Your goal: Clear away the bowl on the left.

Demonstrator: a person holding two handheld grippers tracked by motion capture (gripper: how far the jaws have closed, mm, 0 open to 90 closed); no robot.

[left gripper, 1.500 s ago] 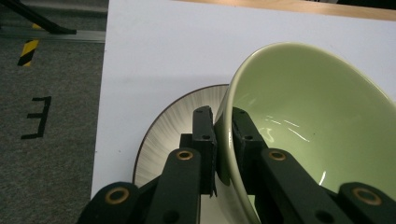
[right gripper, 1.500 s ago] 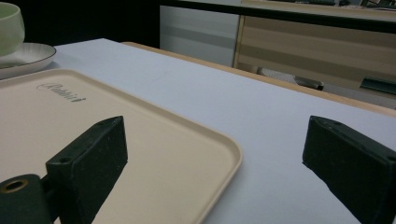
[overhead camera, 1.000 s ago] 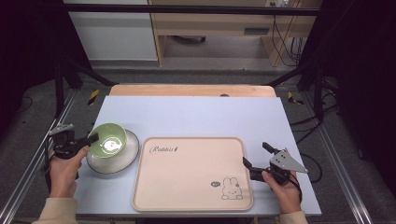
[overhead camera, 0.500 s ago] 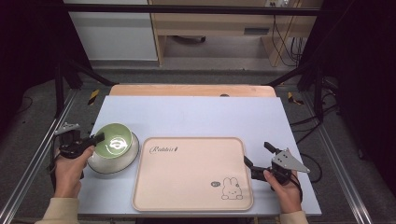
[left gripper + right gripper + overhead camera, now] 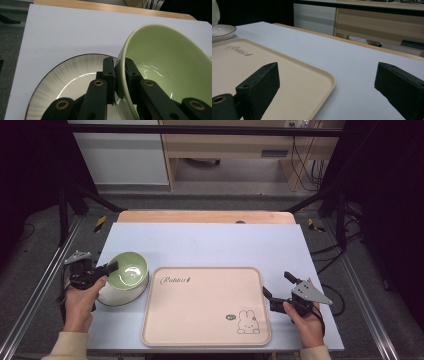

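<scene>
The green bowl (image 5: 165, 67) is gripped at its rim by the left gripper (image 5: 120, 72), tilted over the plate (image 5: 62, 82); the right gripper (image 5: 327, 87) is held open beside the tray (image 5: 205, 340); a steady carry to the tray is probably called for next.

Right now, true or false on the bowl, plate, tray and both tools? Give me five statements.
1. The left tool is shut on the rim of the green bowl. True.
2. The bowl sits flat on the tray. False: it is tilted over the white plate, left of the tray.
3. The right tool is open and holds nothing. True.
4. The tray carries a plate. False: its surface is bare apart from a printed rabbit.
5. The right tool grips the tray's edge. False: its jaws stand apart around the corner.
</scene>
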